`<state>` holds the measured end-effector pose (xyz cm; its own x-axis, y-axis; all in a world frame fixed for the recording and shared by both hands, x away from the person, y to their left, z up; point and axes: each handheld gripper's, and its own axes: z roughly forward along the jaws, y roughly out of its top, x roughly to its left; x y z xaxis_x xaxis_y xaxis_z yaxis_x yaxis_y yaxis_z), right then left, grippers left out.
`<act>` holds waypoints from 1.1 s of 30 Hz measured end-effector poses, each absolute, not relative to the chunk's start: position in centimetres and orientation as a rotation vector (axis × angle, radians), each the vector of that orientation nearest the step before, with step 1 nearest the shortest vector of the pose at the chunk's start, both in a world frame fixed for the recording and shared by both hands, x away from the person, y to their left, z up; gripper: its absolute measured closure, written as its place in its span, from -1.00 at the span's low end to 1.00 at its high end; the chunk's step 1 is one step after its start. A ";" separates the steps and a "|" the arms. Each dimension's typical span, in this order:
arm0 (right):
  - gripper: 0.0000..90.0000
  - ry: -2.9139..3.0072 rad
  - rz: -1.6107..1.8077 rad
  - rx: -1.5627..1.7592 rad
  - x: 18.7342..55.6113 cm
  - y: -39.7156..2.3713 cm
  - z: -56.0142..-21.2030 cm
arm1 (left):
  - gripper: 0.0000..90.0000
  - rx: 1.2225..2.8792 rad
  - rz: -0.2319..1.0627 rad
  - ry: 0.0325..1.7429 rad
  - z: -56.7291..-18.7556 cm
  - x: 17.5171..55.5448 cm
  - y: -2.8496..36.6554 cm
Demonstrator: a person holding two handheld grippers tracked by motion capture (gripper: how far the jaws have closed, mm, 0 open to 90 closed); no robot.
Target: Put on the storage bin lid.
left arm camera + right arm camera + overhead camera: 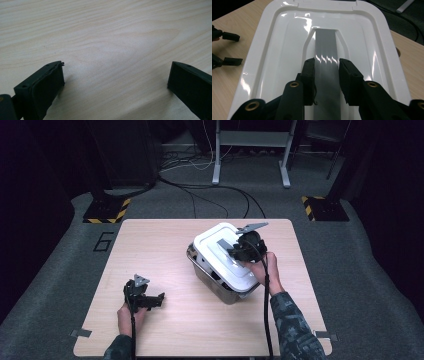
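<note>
A white plastic lid with a grey handle strip lies slightly askew on a metal container at the table's middle right. My right gripper is over the lid, and its jaws are shut on the handle. In the right gripper view the two black jaws clamp the grey handle from both sides, with the right gripper low on the glossy lid. My left gripper rests near the front left of the table, open; its jaws stand wide apart over bare wood, the left gripper holding nothing.
The light wooden table has free room left of the container. The left gripper shows at the left edge of the right gripper view. Beyond the table are floor cables, two striped stand bases and metal frame legs.
</note>
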<state>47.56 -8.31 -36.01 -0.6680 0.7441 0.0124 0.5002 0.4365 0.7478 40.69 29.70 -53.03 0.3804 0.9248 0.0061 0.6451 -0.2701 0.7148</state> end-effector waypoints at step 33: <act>0.48 2.424 1.061 1.089 48.3 -5.7 -38.8 | -1.00 2.000 0.574 1.350 -53.1 40.7 29.6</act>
<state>48.26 -5.74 -38.84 -0.6770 0.7348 0.0420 0.5295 0.4467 0.7212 40.73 29.62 -53.07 0.3739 0.9275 -0.0001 0.6432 -0.2592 0.7205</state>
